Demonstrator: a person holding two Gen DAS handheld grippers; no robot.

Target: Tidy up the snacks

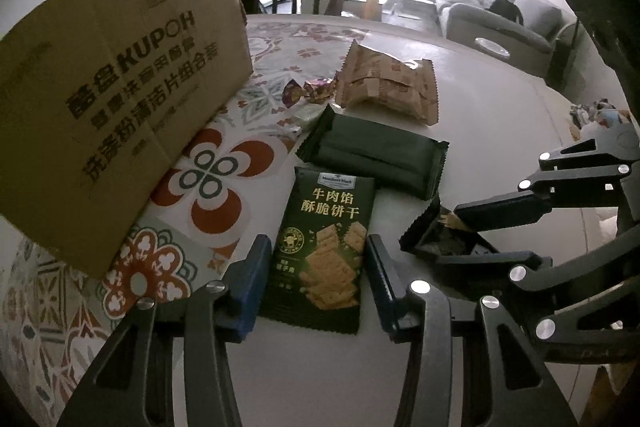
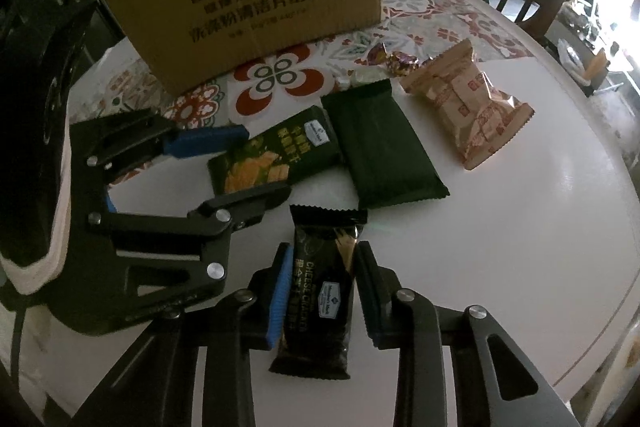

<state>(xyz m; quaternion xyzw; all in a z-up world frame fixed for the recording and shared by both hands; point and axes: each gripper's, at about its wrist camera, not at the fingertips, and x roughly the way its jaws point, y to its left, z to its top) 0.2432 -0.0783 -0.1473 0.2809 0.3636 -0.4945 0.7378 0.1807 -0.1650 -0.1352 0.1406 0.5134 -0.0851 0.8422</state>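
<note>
Right, both tools are down low over the bench [image 2: 520,247] and each has a packet lined up. The left hand-held gripper [image 1: 318,267] stands with its blue pads spread wide, one on either side of the green beef cracker packet [image 1: 326,251], not touching it. That packet lies flat, its long axis running straight away from the gripper toward the cardboard box [image 1: 116,99], so the fingers straddle its narrow width. The right hand-held gripper [image 2: 322,291] is likewise parted around the black cheese cracker packet [image 2: 320,299], with the pads just beside the wrapper's edges; whether they already touch it I cannot tell. Its long axis also points away along the fingers, again toward the box. The box stands at the far side; nearer than it lie a plain dark green packet [image 2: 380,151], a tan wrapped packet [image 2: 464,103] off to its right, and a few purple candies [image 2: 396,61] just in front of the box's right corner. I'd judge each arm has only to squeeze across the short side and then carry forward to the box.
</note>
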